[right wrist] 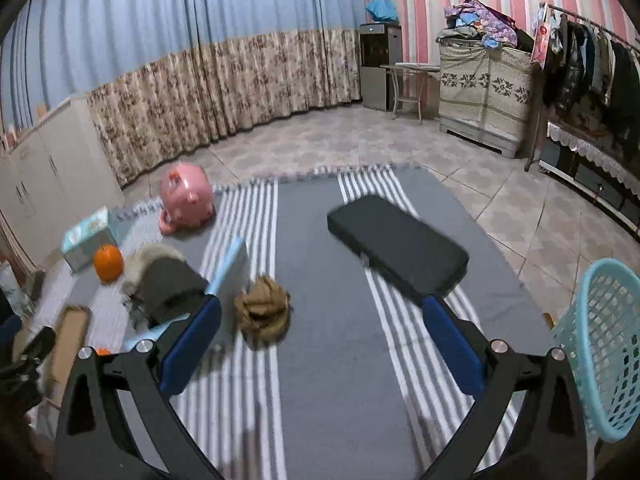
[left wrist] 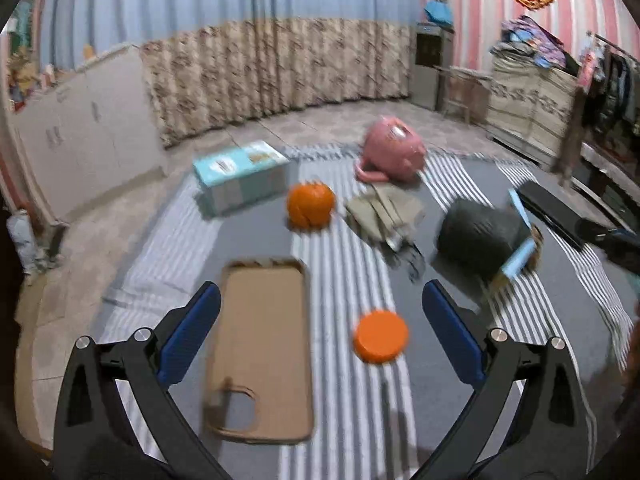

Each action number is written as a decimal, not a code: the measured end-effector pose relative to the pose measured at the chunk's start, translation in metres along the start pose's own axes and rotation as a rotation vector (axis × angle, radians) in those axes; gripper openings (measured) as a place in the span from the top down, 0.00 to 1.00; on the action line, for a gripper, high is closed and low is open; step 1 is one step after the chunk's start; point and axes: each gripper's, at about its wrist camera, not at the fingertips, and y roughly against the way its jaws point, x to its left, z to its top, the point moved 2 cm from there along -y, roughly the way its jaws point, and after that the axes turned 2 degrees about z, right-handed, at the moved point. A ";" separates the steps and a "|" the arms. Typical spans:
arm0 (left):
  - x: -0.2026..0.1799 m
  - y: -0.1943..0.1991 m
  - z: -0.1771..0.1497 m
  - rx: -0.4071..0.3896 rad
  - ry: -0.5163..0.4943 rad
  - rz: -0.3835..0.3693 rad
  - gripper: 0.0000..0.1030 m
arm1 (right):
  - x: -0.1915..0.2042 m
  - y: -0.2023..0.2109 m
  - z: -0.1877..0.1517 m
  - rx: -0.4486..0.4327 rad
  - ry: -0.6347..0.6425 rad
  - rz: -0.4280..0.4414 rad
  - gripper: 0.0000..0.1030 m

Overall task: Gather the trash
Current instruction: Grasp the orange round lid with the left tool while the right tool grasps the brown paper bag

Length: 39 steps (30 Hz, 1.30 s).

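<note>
My left gripper (left wrist: 320,300) is open above the striped cloth, with an orange bottle cap (left wrist: 380,335) between its fingers and a tan phone case (left wrist: 260,348) by the left finger. Beyond lie an orange (left wrist: 311,204), a crumpled khaki wrapper (left wrist: 384,210) and a dark grey lump (left wrist: 478,234). My right gripper (right wrist: 322,316) is open and empty; a crumpled brown paper ball (right wrist: 262,311) lies just past its left finger. A light blue mesh basket (right wrist: 604,344) stands at the right. The grey lump (right wrist: 168,284) and the orange (right wrist: 108,263) show at left.
A pink piggy bank (left wrist: 394,152) and a teal tissue box (left wrist: 242,174) sit at the cloth's far edge. A black rectangular pad (right wrist: 396,246) lies ahead of the right gripper. A light blue card (right wrist: 230,266) leans by the grey lump. Tiled floor surrounds the cloth (right wrist: 320,360).
</note>
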 end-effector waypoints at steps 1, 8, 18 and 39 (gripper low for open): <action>-0.002 -0.004 -0.004 0.016 0.002 -0.019 0.05 | 0.002 -0.003 -0.001 0.009 0.013 -0.015 0.04; -0.030 -0.030 -0.017 0.115 -0.002 -0.085 0.20 | -0.002 -0.005 -0.002 0.016 0.098 -0.082 0.04; -0.036 -0.063 -0.017 0.228 -0.003 -0.101 0.59 | 0.001 -0.030 -0.004 0.105 0.111 -0.050 0.04; -0.006 -0.045 0.046 -0.010 0.006 -0.043 0.63 | 0.042 -0.065 0.004 0.162 0.109 0.123 0.42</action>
